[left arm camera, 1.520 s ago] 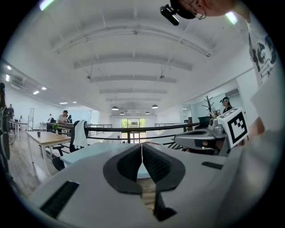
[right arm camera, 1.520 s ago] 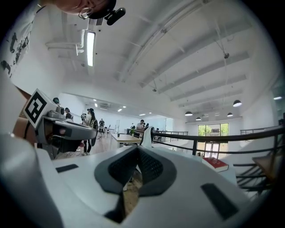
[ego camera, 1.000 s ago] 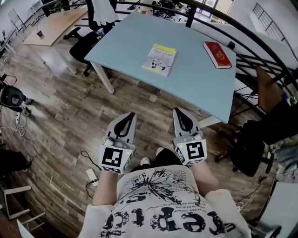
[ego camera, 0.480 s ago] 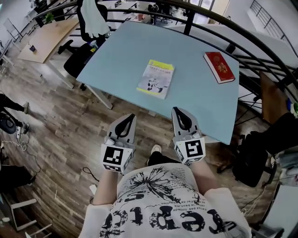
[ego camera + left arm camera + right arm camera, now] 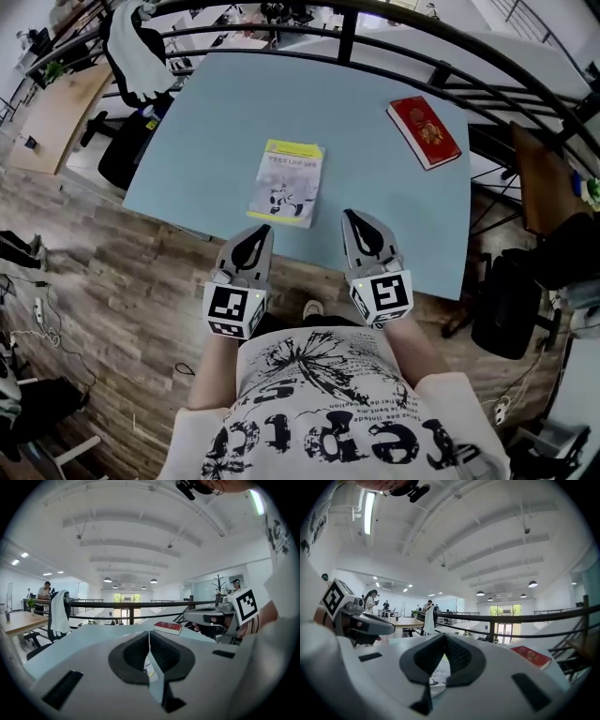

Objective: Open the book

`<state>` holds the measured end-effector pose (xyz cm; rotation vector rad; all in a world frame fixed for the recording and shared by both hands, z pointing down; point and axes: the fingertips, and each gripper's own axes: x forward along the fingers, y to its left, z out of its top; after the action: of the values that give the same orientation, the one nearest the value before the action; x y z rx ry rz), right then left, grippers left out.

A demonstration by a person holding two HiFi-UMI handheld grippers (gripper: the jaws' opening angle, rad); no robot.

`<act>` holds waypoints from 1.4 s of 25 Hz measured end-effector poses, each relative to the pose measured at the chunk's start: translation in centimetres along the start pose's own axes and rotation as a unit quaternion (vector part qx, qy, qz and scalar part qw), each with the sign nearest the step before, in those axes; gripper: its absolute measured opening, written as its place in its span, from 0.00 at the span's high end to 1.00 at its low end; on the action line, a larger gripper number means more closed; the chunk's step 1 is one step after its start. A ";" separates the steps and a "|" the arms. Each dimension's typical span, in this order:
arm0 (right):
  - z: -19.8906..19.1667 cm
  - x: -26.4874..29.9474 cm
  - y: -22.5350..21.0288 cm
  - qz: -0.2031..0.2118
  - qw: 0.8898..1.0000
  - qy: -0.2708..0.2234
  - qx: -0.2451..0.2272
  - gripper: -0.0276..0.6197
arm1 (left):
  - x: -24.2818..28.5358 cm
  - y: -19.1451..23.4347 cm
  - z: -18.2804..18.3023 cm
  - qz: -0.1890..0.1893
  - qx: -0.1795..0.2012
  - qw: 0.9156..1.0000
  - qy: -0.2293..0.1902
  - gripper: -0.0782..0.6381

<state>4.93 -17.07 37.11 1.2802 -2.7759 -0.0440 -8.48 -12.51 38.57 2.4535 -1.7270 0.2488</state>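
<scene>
Two books on one pale blue table (image 5: 375,178), open-plan office, white vaulted ceiling with round lamps. Wood-plank floor (image 5: 112,281) runs along the table's left side and near edge. Black railing (image 5: 450,56) curves round the table's far and right sides. Office chair (image 5: 131,47) draped with a white garment stands off the table's far left corner; a wooden desk (image 5: 56,112) sits further left of it. People stand at desks well beyond the table, small in the gripper views.

Yellow-and-white book (image 5: 289,183): flat, closed, cover up, on the table's near half, a little left of centre. Red book (image 5: 424,131): flat, closed, near the table's far right corner, well apart from the first.

Left gripper (image 5: 260,228): jaws pressed together, nothing between them, tip at the table's near edge, just short of the yellow-and-white book's near left corner. Right gripper (image 5: 352,214): jaws also together, empty, tip over the table's near edge, right of that book. Neither touches it.

Against a second ago: both tips were over floor, well short of the table; now they reach its near edge. The table fills more of the head view. Both books keep their places on the table, both closed as before. Jaws were together then too.
</scene>
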 end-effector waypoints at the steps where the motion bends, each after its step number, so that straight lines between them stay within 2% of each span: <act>1: -0.5 0.5 -0.6 -0.010 1.000 0.006 0.003 0.94 | 1.3 0.2 -0.2 -0.013 -0.001 1.000 0.005 0.86; 6: -2.9 3.0 -2.8 -0.058 0.998 0.027 0.009 0.94 | 6.9 1.7 -1.9 -0.072 0.005 0.997 0.025 0.86; 11: -4.7 3.9 -3.2 -0.128 0.990 0.054 0.030 0.94 | 10.8 2.5 -6.5 -0.134 0.011 0.986 0.094 0.86; 17: -7.5 4.1 -3.0 -0.192 0.975 0.089 0.062 0.94 | 13.9 1.8 -12.4 -0.198 0.019 0.965 0.171 0.85; 19: -8.6 4.0 -3.0 -0.206 0.971 0.100 0.068 0.94 | 14.6 0.9 -14.3 -0.220 0.024 0.956 0.192 0.75; 22: -10.2 3.8 -2.9 -0.221 0.965 0.114 0.081 0.94 | 15.6 -0.2 -16.5 -0.246 0.042 0.944 0.217 0.71; 26: -12.0 3.9 -2.8 -0.227 0.961 0.131 0.082 0.94 | 17.1 -1.0 -18.9 -0.254 0.068 0.936 0.232 0.63; 31: -12.9 3.4 -3.5 -0.238 0.958 0.141 0.080 0.94 | 17.9 -1.0 -21.2 -0.220 0.099 0.937 0.252 0.64; 35: -12.4 3.1 -4.2 -0.246 0.956 0.140 0.079 0.94 | 17.9 -0.6 -21.0 -0.212 0.077 0.942 0.248 0.82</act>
<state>7.17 -22.05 49.38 1.8236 -2.2061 0.3073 -3.21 -24.59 62.86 2.4939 -0.9830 0.8862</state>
